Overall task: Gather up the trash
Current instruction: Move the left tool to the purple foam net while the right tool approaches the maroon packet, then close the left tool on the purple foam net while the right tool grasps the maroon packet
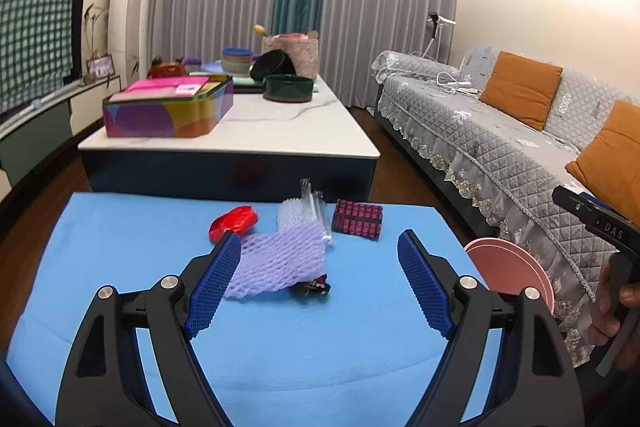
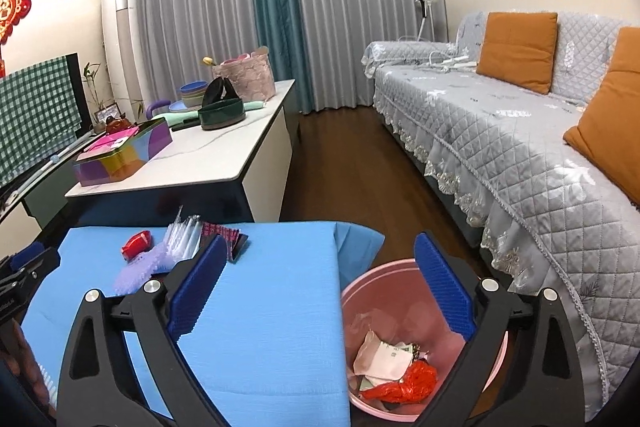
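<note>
Trash lies on the blue table (image 1: 120, 247): a purple foam net (image 1: 280, 261), a white foam net (image 1: 294, 213), clear plastic wrap (image 1: 316, 203), a red wrapper (image 1: 234, 221), a dark red patterned packet (image 1: 358, 219) and a small dark wrapper (image 1: 314, 287). My left gripper (image 1: 320, 255) is open and empty, its left pad at the purple net's edge. My right gripper (image 2: 320, 259) is open and empty above the pink bin (image 2: 360, 291), which holds paper and red scraps (image 2: 396, 367). The trash pile also shows in the right wrist view (image 2: 160, 251).
The pink bin (image 1: 508, 267) stands on the floor right of the blue table (image 2: 260, 307). A white coffee table (image 1: 280, 131) with boxes and bowls stands behind. A grey sofa (image 1: 500, 131) with orange cushions runs along the right.
</note>
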`<state>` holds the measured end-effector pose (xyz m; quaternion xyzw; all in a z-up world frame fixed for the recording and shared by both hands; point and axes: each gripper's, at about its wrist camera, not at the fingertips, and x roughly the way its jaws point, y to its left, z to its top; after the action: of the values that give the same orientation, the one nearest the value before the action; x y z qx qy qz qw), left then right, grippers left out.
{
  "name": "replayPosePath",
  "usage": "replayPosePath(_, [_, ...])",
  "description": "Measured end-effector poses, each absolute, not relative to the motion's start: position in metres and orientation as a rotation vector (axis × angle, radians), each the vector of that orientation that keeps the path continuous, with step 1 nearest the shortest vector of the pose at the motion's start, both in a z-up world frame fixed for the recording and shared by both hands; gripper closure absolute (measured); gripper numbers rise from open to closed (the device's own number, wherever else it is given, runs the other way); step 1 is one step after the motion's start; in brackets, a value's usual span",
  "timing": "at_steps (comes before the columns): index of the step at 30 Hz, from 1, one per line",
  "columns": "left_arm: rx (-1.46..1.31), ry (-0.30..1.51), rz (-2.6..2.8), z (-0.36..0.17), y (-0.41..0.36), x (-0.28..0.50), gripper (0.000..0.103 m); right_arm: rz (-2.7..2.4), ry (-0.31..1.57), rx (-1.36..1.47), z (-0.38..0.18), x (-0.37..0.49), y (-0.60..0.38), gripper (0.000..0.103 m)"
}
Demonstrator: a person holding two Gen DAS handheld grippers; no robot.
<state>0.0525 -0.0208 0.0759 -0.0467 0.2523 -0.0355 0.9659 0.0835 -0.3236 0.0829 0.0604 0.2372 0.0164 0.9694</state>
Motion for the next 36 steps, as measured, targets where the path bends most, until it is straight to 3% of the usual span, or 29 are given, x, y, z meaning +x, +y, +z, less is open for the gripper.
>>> replayPosePath(5, [-0.116,0.523,-0.054,0.073,-0.007,0.052,0.025,0.037,0.478,0.131,0.085,0.088,-0.316,0.011])
replayPosePath(10, [-0.123,0.523,-0.054,0.071,0.002,0.052,0.025,0.059,0.485,0.117,0.083,0.093,-0.302,0.018])
replayPosePath(16, [-0.131,0.533,-0.056,0.069,0.012,0.053,0.034,0.084,0.493,0.115,0.08,0.099,-0.289,0.031])
replayPosePath(21, [-0.143,0.544,-0.051,0.065,0.024,0.055,0.044,0.118,0.505,0.127,0.078,0.106,-0.279,0.051])
replayPosePath(24, [-0.155,0.549,-0.039,0.061,0.031,0.056,0.05,0.134,0.511,0.131,0.076,0.11,-0.273,0.057])
replayPosePath(31, [-0.191,0.587,-0.013,0.044,0.052,0.066,0.058,0.186,0.557,0.123,0.061,0.126,-0.246,0.059])
replayPosePath(36, [-0.202,0.619,-0.013,0.031,0.054,0.076,0.058,0.21,0.583,0.113,0.048,0.139,-0.23,0.059])
